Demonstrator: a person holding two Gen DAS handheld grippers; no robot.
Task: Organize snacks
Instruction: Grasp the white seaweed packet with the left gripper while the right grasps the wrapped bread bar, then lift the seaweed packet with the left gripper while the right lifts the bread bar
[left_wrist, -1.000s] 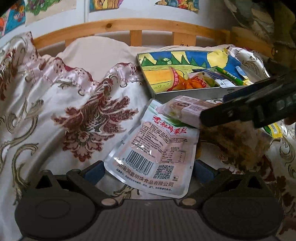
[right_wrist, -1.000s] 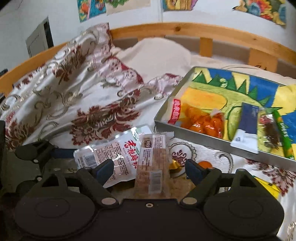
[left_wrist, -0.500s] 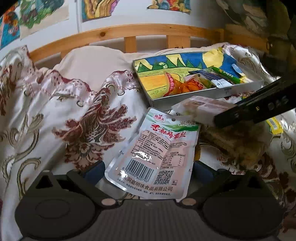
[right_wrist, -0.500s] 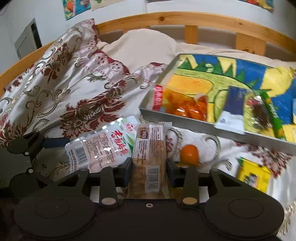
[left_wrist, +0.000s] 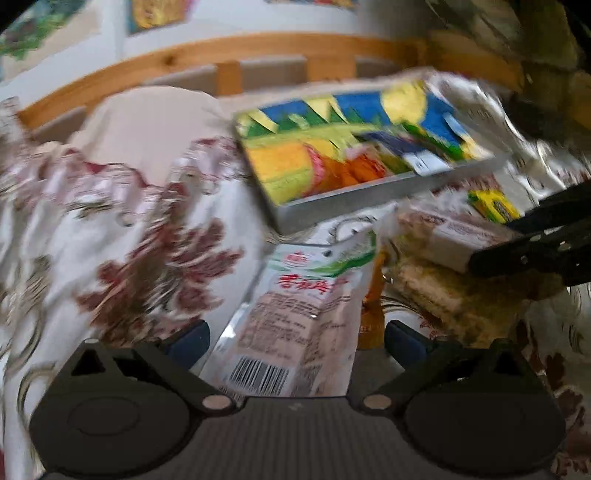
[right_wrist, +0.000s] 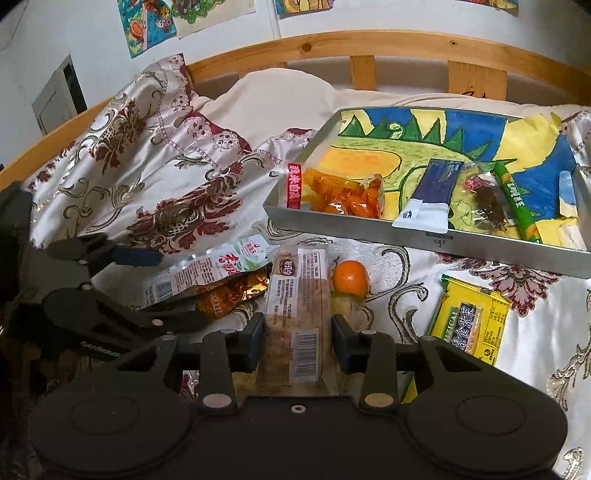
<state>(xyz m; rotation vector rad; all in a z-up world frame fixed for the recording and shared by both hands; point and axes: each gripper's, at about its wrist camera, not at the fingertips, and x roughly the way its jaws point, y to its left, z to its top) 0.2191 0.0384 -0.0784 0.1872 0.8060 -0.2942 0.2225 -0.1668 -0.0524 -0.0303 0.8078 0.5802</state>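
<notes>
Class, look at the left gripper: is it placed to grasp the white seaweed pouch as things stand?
Probably yes. The left gripper stands open with the white seaweed pouch lying between its fingers, nothing on top of it. The right gripper, shut on the long cake bar, works alongside without blocking.

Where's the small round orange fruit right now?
In the right wrist view, the small round orange fruit lies on the floral bedspread, just right of the clear-wrapped cake bar, in front of the metal tray.

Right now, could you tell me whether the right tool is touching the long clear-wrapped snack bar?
Touching. The right wrist view shows the right tool with both blue pads pressed against the sides of the snack bar, no gap on either side.
</notes>
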